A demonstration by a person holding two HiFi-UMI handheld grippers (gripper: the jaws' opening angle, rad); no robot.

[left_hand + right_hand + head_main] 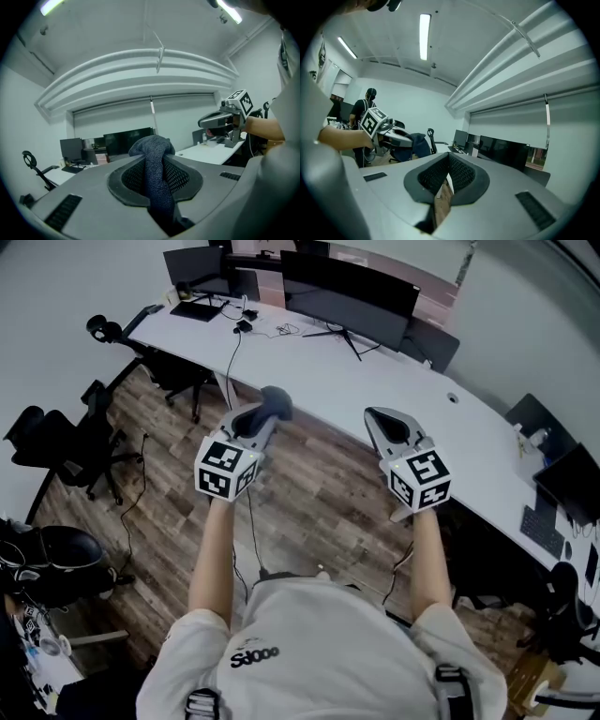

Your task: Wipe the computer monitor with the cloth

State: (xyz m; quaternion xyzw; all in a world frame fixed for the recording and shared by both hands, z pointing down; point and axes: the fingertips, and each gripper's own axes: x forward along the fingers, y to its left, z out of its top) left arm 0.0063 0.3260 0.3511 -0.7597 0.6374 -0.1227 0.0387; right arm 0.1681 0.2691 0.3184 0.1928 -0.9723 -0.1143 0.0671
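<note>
Cloth (157,178) is clamped in left gripper (267,413), right gripper (387,421) narrow and empty; approach step judged, cloth to be carried forward to monitor (347,301), well apart.

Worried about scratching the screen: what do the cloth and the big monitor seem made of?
The dark blue-grey cloth looks like soft, matte knitted fabric: a fine looped texture shows. The wide black monitor looks smooth-faced, glass or plastic; I cannot tell which.
</note>
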